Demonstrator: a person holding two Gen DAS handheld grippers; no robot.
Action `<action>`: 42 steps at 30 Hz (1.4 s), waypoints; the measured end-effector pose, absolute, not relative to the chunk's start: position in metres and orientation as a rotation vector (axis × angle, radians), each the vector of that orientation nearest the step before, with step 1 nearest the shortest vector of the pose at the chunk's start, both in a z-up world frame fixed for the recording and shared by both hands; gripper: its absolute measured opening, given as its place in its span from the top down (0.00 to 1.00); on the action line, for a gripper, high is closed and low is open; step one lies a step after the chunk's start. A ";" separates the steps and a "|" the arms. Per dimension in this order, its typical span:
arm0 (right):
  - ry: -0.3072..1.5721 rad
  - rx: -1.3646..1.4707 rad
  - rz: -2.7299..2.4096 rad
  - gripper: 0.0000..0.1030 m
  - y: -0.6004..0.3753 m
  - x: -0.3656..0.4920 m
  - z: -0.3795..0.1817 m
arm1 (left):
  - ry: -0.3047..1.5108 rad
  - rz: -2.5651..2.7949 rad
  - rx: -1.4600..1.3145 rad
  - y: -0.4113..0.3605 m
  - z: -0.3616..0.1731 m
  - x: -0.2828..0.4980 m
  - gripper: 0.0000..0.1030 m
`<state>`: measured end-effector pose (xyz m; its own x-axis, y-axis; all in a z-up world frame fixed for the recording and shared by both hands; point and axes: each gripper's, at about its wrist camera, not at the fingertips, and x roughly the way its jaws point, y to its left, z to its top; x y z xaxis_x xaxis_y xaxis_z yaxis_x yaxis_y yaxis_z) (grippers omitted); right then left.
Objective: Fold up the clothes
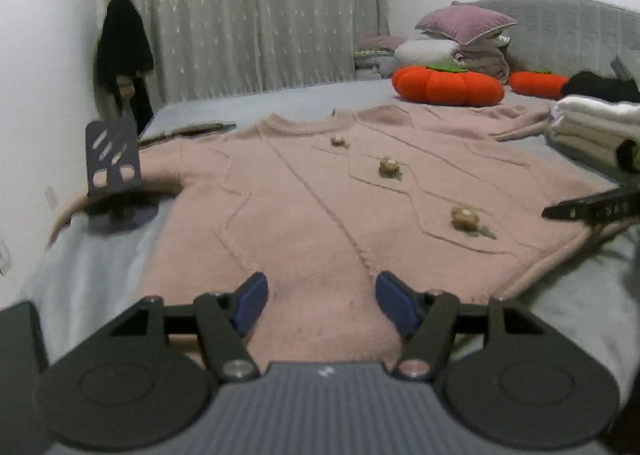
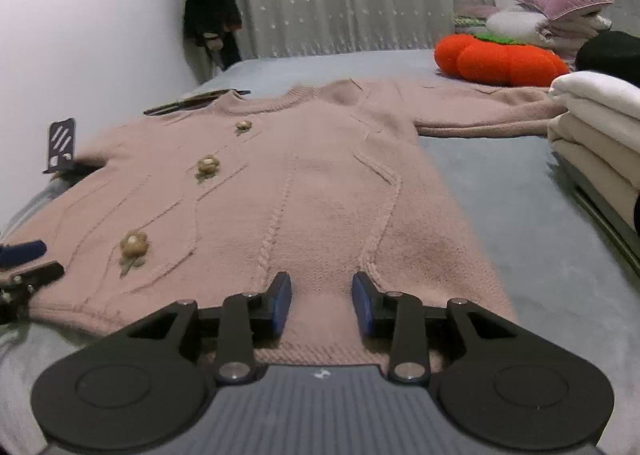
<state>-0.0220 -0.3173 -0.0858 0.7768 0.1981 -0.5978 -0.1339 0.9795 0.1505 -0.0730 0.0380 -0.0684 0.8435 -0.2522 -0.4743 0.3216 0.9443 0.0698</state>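
A pink knit sweater (image 1: 320, 191) with three small knitted flowers lies flat, front up, on the grey bed, neck toward the curtain; it also shows in the right wrist view (image 2: 304, 183). My left gripper (image 1: 322, 297) is open over the hem on the left part. My right gripper (image 2: 322, 299) is open over the hem on the right part. The sweater's right sleeve (image 2: 480, 111) stretches out toward a pile of folded clothes. The right gripper's tip shows at the edge of the left wrist view (image 1: 592, 209); the left gripper's finger shows in the right wrist view (image 2: 24, 253).
A stack of folded cream clothes (image 2: 596, 127) sits at the right. Orange pumpkin cushions (image 1: 446, 85) and pillows (image 1: 464, 23) lie at the bed's head. A small dark stand (image 1: 112, 157) rests on the left sleeve. A hanger (image 1: 188, 131) lies near the neck. Wall at left.
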 end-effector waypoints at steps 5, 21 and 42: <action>0.662 0.092 0.184 0.69 -0.322 -0.040 -0.082 | 0.500 -0.312 0.137 0.049 -0.083 -0.090 0.39; 0.733 0.192 0.138 0.65 -0.333 -0.052 -0.046 | 0.646 -0.359 0.019 0.060 -0.036 -0.087 0.27; 0.751 0.246 0.027 0.27 -0.322 0.030 0.020 | 0.715 -0.145 -0.064 0.009 0.035 0.004 0.00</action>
<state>0.0300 -0.3219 0.0196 0.7323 0.1119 -0.6717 0.0632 0.9710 0.2307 0.0044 0.0087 0.0347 0.7458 -0.1541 -0.6481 0.1107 0.9880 -0.1075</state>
